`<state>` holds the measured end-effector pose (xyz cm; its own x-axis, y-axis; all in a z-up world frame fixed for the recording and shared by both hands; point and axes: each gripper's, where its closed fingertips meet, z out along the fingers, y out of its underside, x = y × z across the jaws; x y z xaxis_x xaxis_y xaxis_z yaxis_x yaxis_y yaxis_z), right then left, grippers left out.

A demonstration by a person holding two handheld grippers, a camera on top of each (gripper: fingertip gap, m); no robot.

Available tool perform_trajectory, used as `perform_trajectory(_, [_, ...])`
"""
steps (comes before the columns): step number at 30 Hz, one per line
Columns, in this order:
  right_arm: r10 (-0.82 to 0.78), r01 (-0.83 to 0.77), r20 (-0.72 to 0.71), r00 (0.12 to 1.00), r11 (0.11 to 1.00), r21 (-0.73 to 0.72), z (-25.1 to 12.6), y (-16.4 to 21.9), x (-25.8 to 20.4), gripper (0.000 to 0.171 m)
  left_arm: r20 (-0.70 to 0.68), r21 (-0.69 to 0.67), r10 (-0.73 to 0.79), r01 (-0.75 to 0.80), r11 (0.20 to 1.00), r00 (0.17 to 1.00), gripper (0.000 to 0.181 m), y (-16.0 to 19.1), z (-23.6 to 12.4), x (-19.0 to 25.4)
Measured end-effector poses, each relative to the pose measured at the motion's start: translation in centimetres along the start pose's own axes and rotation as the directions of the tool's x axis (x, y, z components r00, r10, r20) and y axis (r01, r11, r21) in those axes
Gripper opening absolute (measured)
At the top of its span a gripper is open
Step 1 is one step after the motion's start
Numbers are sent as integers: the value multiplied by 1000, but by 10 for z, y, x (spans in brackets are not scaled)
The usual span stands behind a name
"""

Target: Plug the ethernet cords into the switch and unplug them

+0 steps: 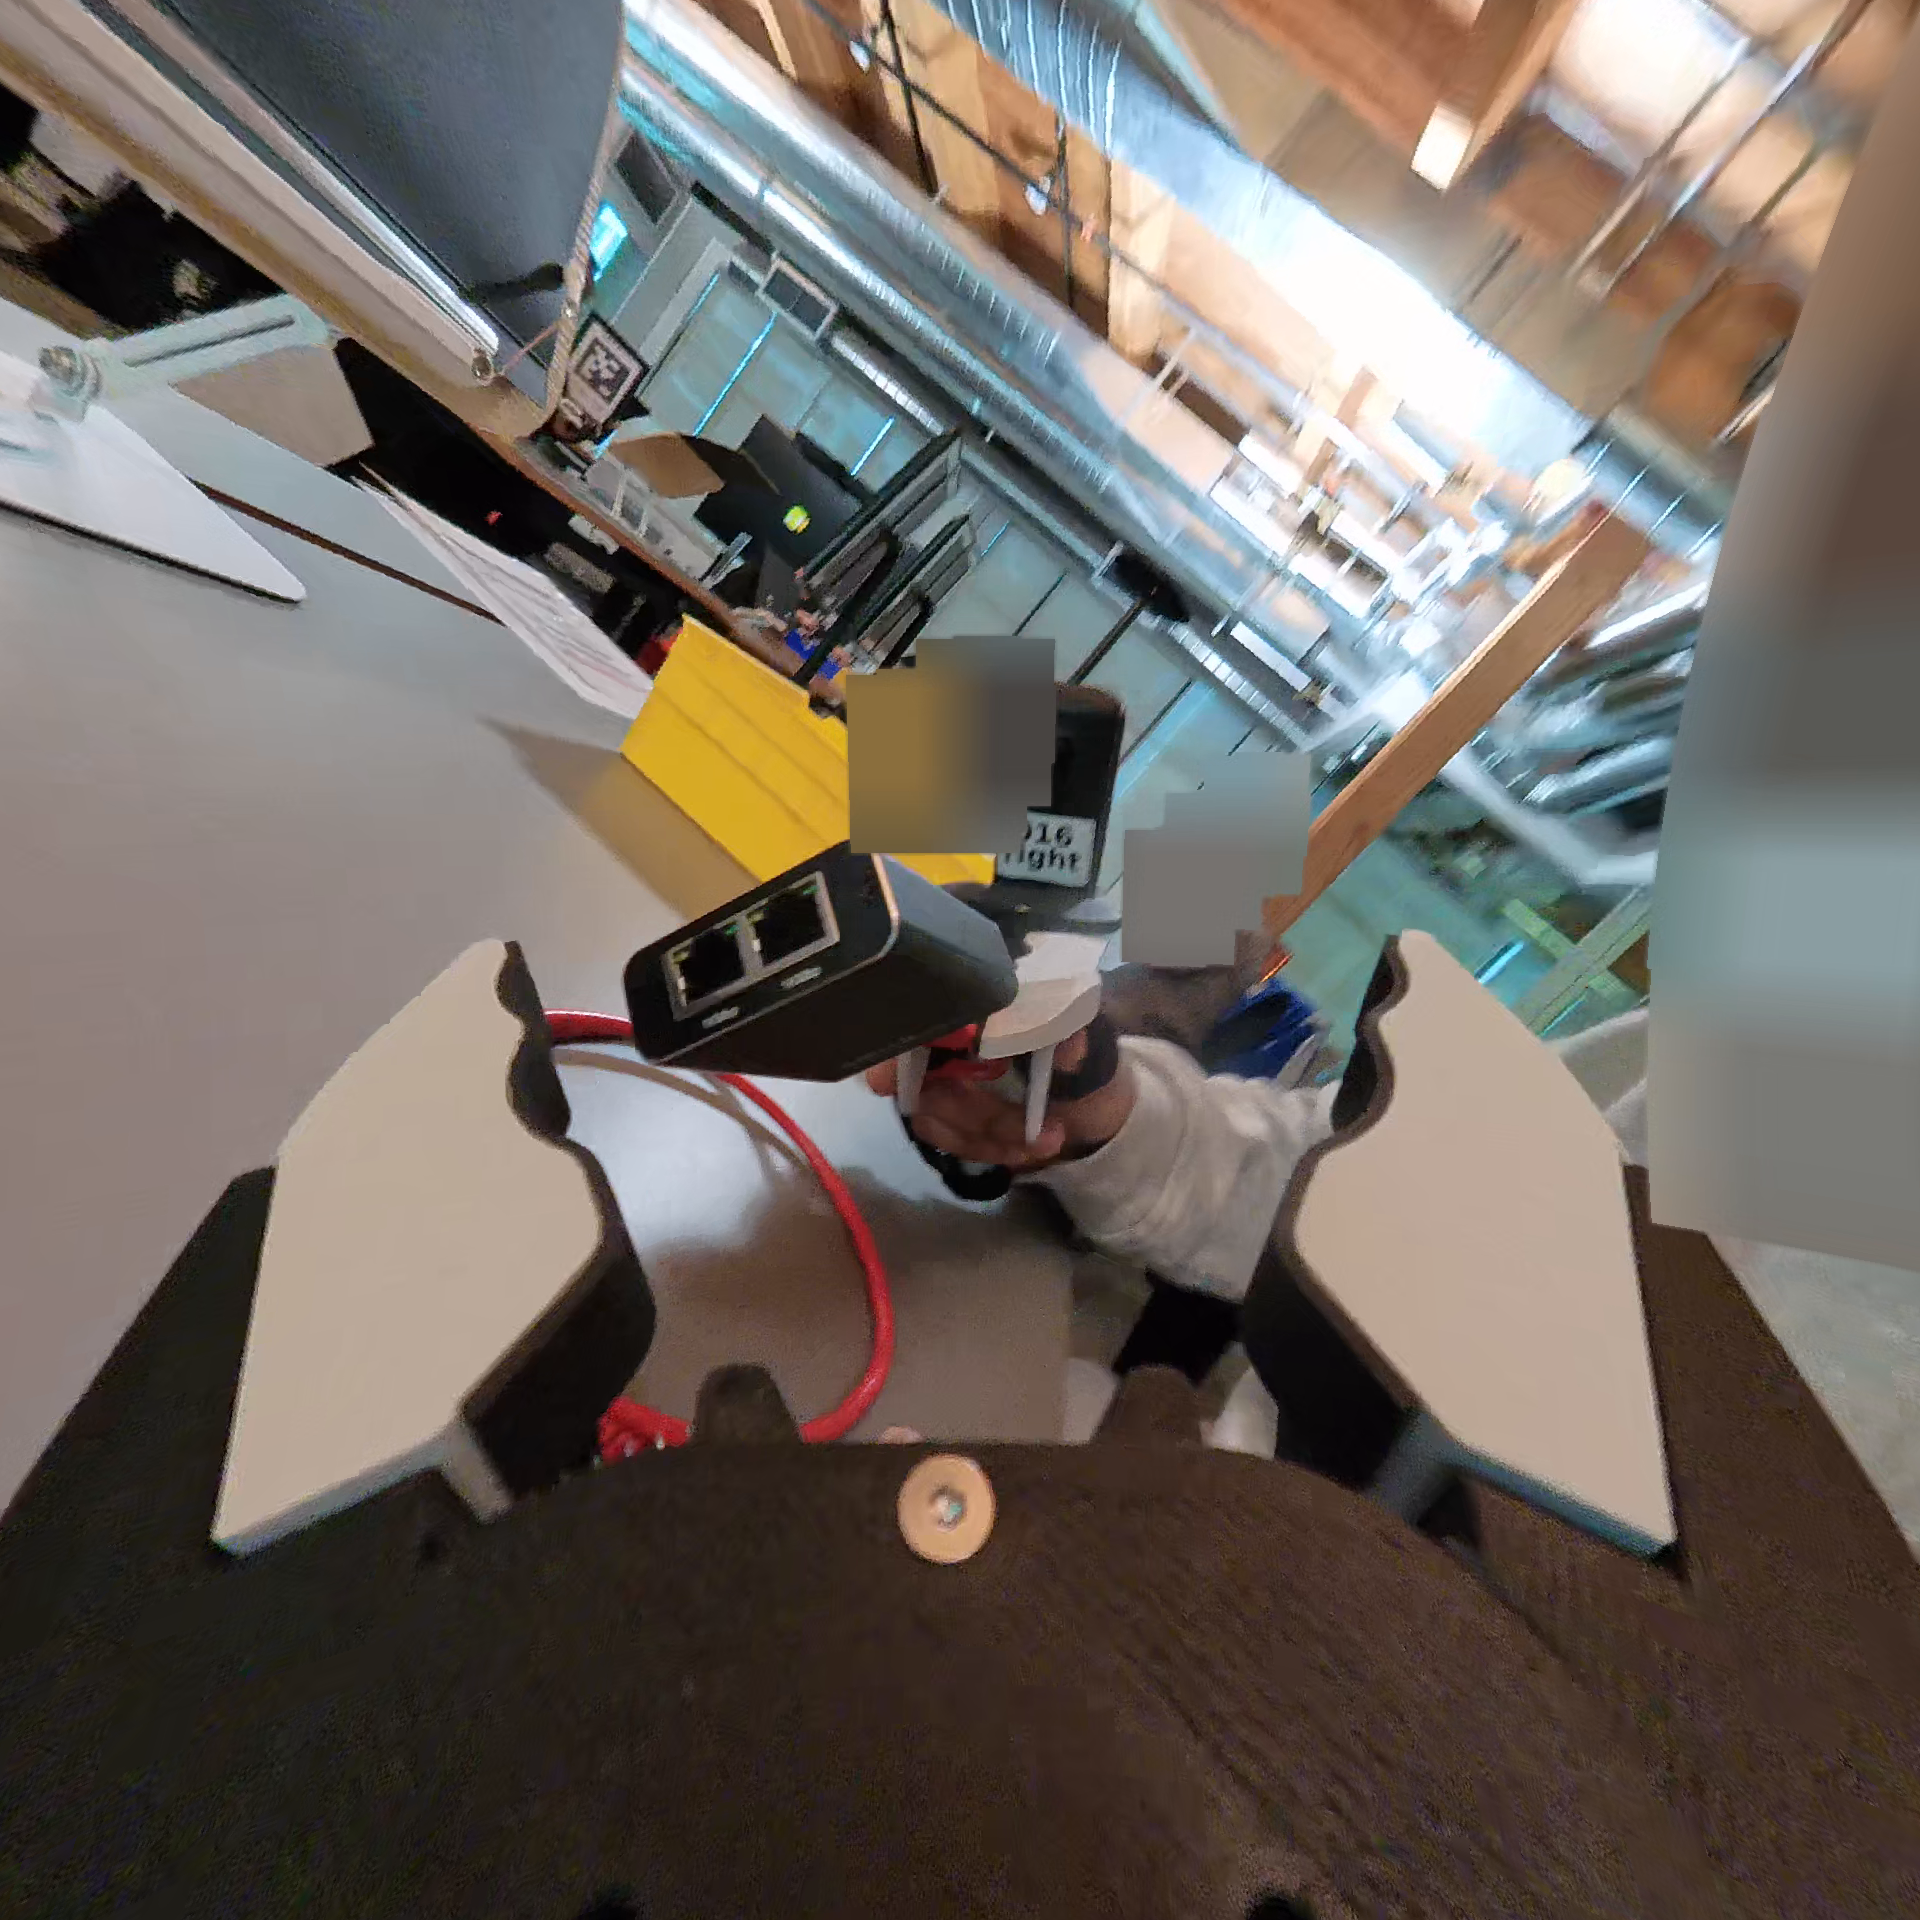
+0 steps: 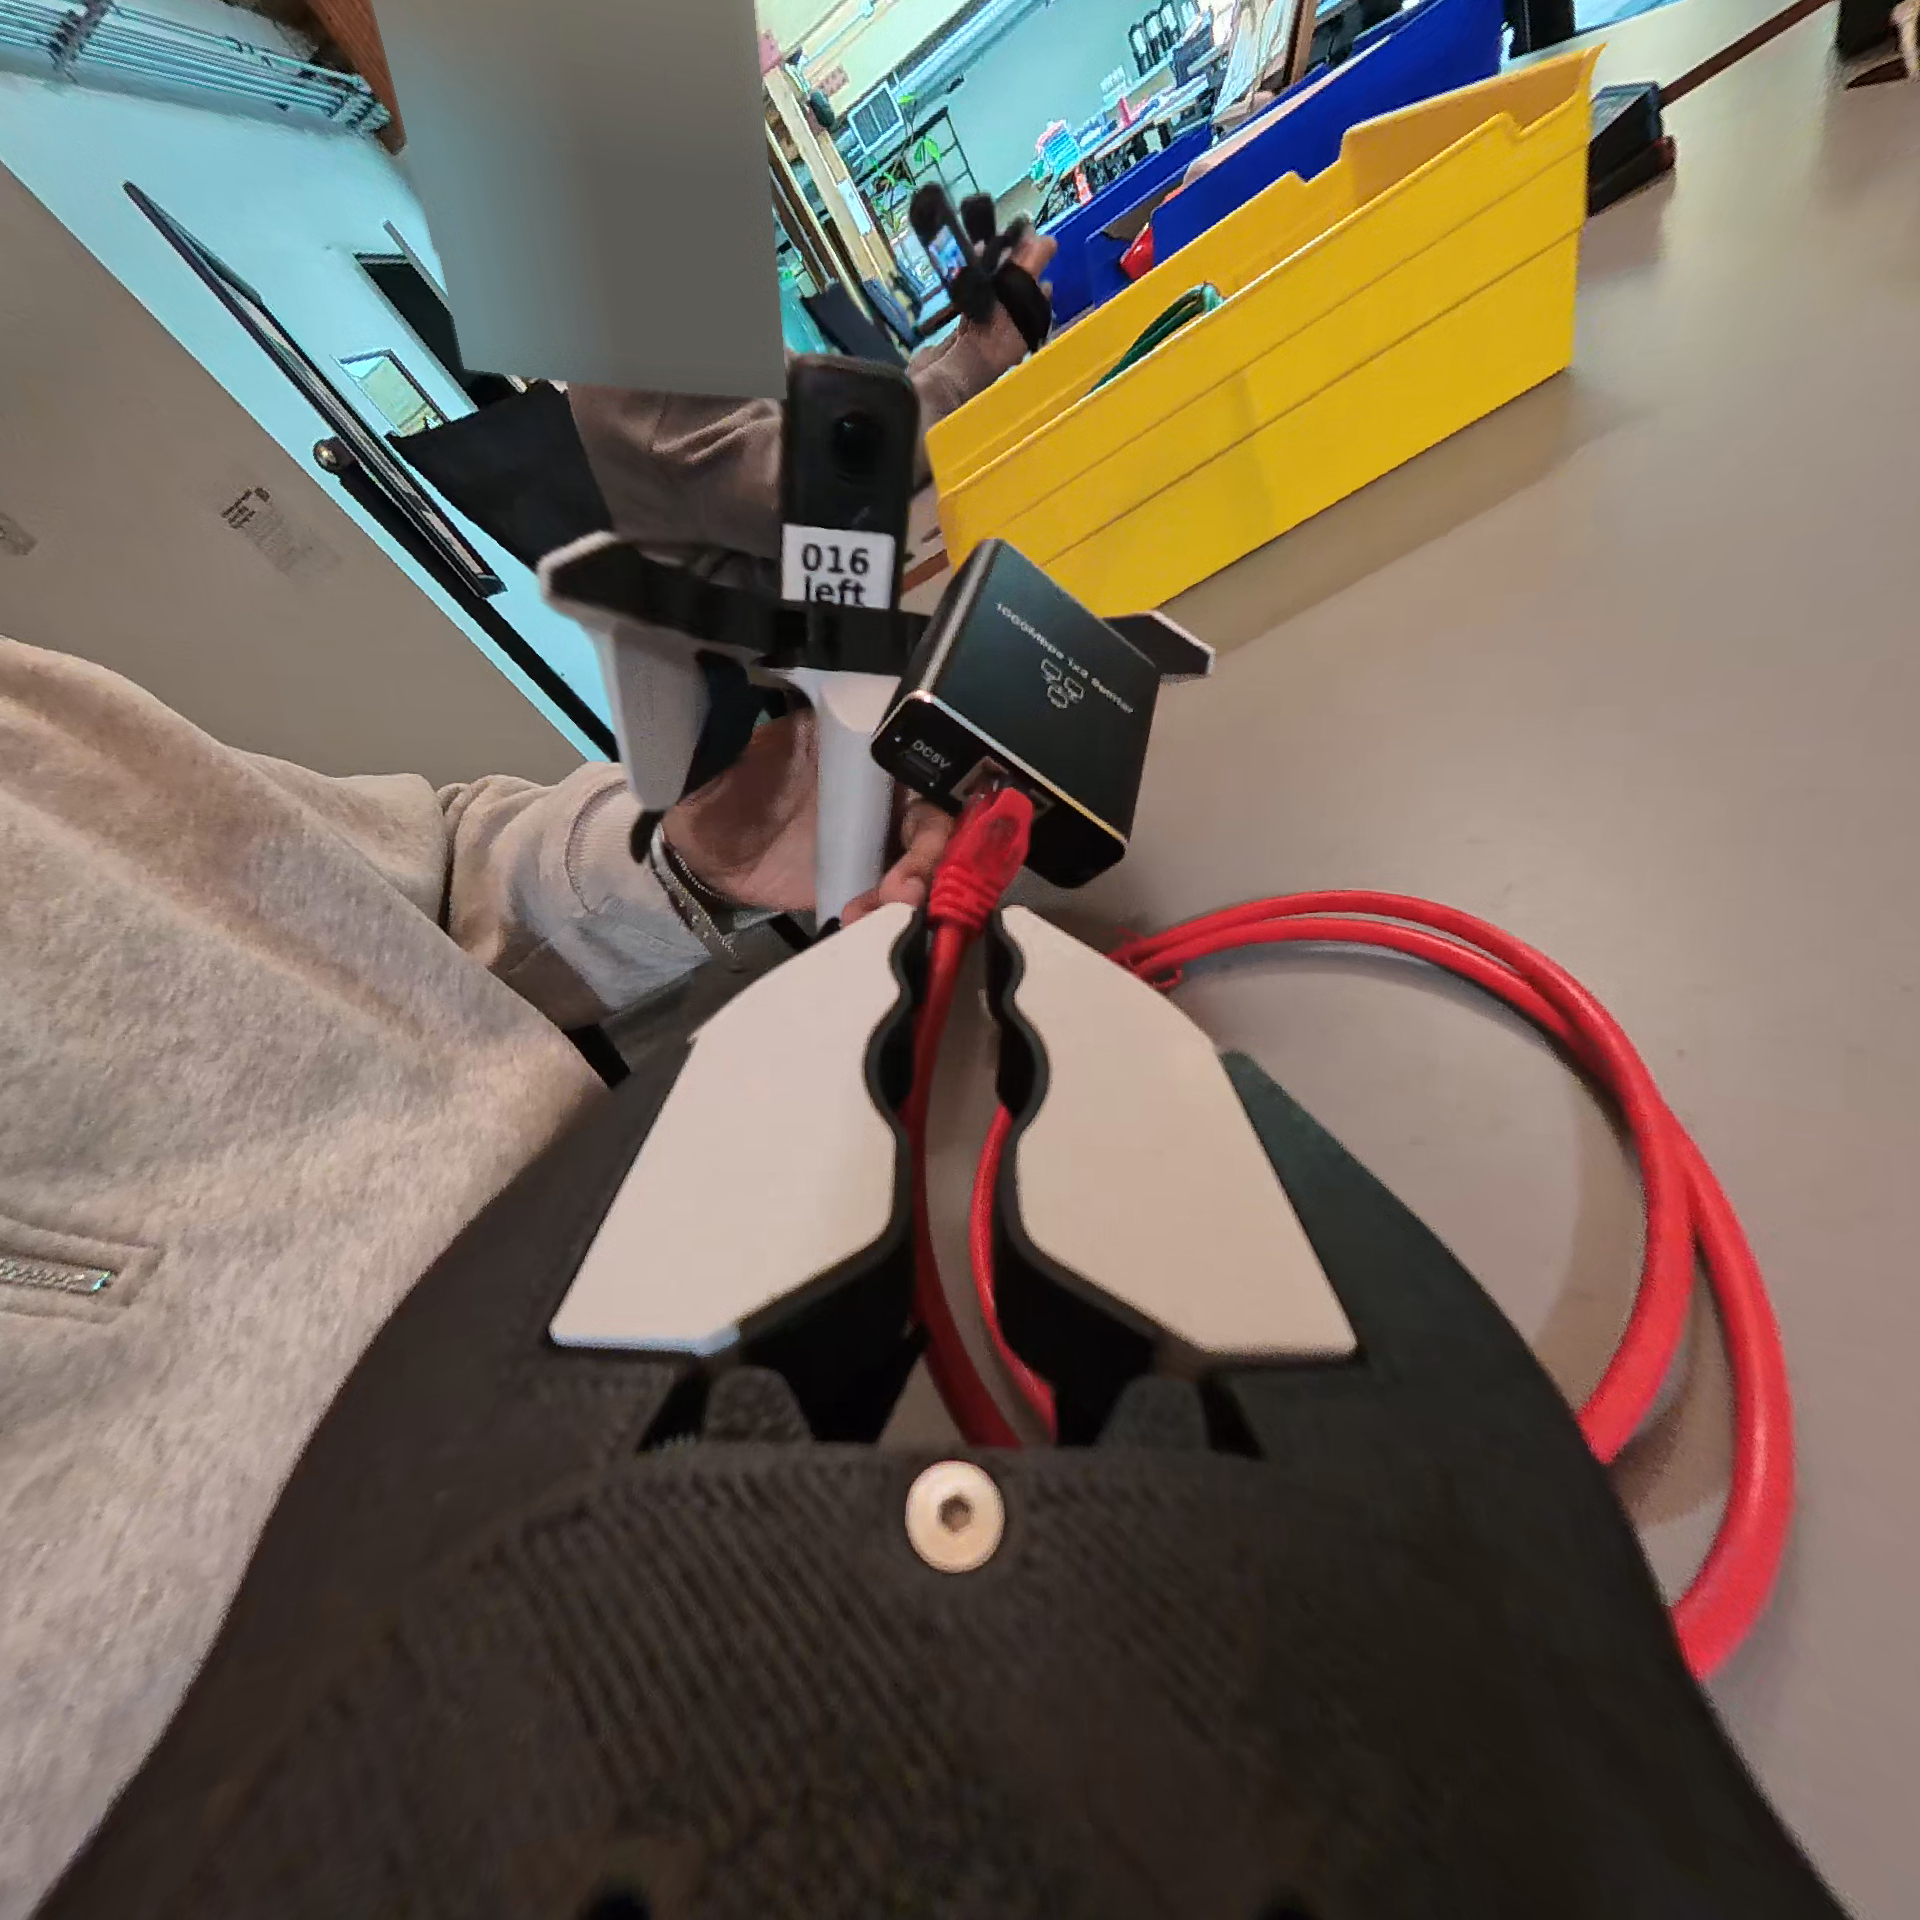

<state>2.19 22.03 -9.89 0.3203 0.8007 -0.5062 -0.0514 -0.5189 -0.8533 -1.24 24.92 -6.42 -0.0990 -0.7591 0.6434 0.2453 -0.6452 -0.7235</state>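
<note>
Grey table takes up most of both views; its edges run out of frame. Yellow bin sits at the far side, contents mostly hidden by its wall, something green just visible in the right wrist view. In the left wrist view the bin is partly covered by a mosaic patch.

Red ethernet cord loops on the table; the right wrist view shows the big loops, the left wrist view shows only one arc with the rest hidden behind the gripper body.

Black switch is lifted off the table, tilted. Right wrist view shows its top and the end with the red plug at or in a port; how far it is seated is hard to make out. Left wrist view shows the opposite end of the switch with two empty ports, not visible from the right.

Right gripper: fingers nearly pressed together, pinching the cord just behind the plug. In the left wrist view it is mostly hidden behind the switch.

Left gripper: fingers spread wide, holding nothing, the switch floating between and beyond the tips. In the right wrist view its far finger is partly hidden by the switch.
</note>
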Motion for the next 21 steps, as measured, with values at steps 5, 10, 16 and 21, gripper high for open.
perform_trajectory(5, [-1,1,19,1000,1000,-14,6,4,-6,10,69,-136,303,-292,947,950,146,20,9,4])
perform_trajectory(10, [24,-24,45,999,1000,-4,7,3,-9,10,75,-252,492,-461,851,867,146,39,15,4])
perform_trajectory(16, [42,-41,70,997,999,-12,8,5,-12,10,80,-328,603,-551,767,793,146,47,16,-1])
perform_trajectory(21, [39,-37,81,996,999,-26,10,7,-15,10,84,-353,655,-592,724,751,146,49,16,-2])
